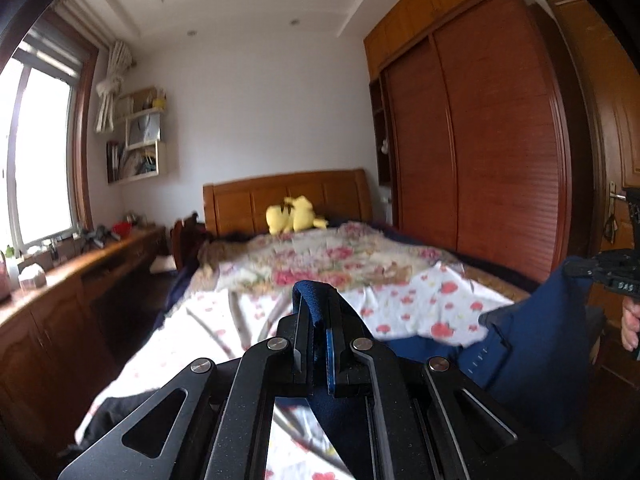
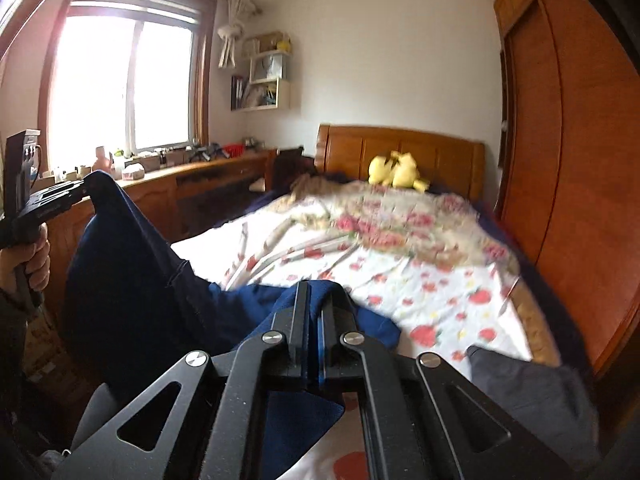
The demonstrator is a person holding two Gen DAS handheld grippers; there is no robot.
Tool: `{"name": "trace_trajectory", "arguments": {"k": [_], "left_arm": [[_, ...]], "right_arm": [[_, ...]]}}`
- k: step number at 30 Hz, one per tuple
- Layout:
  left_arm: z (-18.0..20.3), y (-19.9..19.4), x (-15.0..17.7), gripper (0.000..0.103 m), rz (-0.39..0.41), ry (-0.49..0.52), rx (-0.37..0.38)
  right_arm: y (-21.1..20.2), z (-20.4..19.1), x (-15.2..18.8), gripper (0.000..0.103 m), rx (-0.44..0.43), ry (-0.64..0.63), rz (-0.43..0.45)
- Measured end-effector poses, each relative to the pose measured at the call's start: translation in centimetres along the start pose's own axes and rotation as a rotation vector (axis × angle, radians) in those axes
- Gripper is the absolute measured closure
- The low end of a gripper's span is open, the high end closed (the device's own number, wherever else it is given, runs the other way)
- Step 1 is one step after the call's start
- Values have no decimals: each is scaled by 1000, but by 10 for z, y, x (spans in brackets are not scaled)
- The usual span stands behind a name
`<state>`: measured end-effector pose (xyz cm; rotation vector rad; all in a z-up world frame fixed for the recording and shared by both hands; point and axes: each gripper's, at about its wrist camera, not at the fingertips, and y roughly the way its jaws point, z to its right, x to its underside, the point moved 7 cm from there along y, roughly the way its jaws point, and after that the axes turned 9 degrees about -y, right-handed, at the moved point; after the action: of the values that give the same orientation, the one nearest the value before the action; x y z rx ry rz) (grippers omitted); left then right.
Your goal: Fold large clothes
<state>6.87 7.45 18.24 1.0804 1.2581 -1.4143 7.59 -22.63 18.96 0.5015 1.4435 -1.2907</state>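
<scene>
A large navy blue garment (image 2: 132, 280) hangs stretched between my two grippers above the foot of the bed. My left gripper (image 1: 318, 308) is shut on one edge of the blue garment (image 1: 532, 344); it also shows at the left of the right wrist view (image 2: 86, 184). My right gripper (image 2: 314, 300) is shut on another edge of the same cloth; it shows at the right edge of the left wrist view (image 1: 576, 270). The cloth sags between them toward the floral sheet (image 2: 420, 292).
The bed has a wooden headboard (image 1: 288, 196) and a yellow plush toy (image 1: 294, 214) near the pillows. A dark garment (image 2: 532, 388) lies on the bed's near right corner. A wooden desk (image 1: 80, 276) runs along the window side; a wardrobe (image 1: 492, 140) stands on the other.
</scene>
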Motion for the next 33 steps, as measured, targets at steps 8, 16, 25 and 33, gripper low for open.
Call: {"name": "trace_trajectory", "arguments": {"k": [8,16,25,33], "left_arm": [[-13,-46,-25,99,69,-9,-28],[-9,36,22,99,-91,-35,-61],[-9,97,39,99,-169,-27,-96],[-4,97,32,99,-216,-7,-102]], "right_arm": [[-71,15,-39,100,62,-33,86],[-10,33,2,100,54,-2,-47],[57,46,52,100,73,-2,-161],[91,54,77,100,101,-13,-222]]}}
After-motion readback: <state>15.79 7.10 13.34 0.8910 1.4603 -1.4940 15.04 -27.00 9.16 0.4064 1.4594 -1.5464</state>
